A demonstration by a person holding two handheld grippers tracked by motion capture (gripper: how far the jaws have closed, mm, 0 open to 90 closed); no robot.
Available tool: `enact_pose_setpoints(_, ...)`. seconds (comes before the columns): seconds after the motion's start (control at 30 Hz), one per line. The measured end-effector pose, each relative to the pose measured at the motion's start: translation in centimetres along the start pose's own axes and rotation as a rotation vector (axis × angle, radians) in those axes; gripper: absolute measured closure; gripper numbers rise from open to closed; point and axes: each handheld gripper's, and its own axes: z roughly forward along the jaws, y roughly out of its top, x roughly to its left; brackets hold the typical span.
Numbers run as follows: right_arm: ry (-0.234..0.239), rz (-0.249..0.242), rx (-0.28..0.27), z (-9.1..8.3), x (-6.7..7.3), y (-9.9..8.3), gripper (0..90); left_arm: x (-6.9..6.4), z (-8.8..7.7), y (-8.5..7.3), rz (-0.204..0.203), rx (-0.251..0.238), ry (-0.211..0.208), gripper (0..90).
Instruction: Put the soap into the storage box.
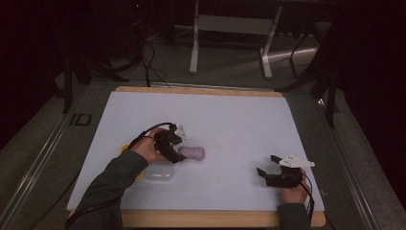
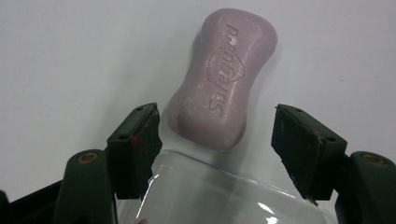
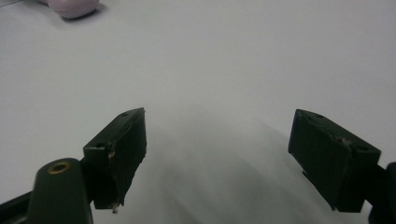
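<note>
A pale purple bar of soap point(image 1: 192, 153) point(image 2: 223, 82) lies flat on the white table top point(image 1: 230, 120), left of centre. My left gripper point(image 1: 176, 154) point(image 2: 215, 137) hovers just left of it, open, its jaws standing either side of the soap's near end without touching it. A clear plastic lid or box point(image 1: 159, 173) point(image 2: 219, 193) lies just under and in front of that gripper. My right gripper point(image 1: 268, 165) point(image 3: 219, 158) rests low at the table's front right, open, with bare table between its jaws. The soap's end point(image 3: 74, 8) shows far off in the right gripper view.
A yellow object point(image 1: 125, 148) lies mostly hidden behind the left hand. The white table top has a wooden edge point(image 1: 215, 219) at the front. Beyond the table stand dark floor, cables and a metal frame point(image 1: 230, 28).
</note>
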Motion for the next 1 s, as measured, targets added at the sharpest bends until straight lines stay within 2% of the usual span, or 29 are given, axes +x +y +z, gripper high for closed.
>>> enact_pose_setpoints(0.43, 0.002, -0.005, 0.005, 0.0, 0.0, 0.0, 18.9, 0.2, 0.7, 0.7, 0.002, -0.012, -0.020, 30.3)
enact_pose_setpoints(1.0, 0.003, -0.009, 0.007, 0.1, 0.0, 0.0, 18.9, 0.4, 2.2, 1.6, 0.023, 0.012, -0.064, 29.0)
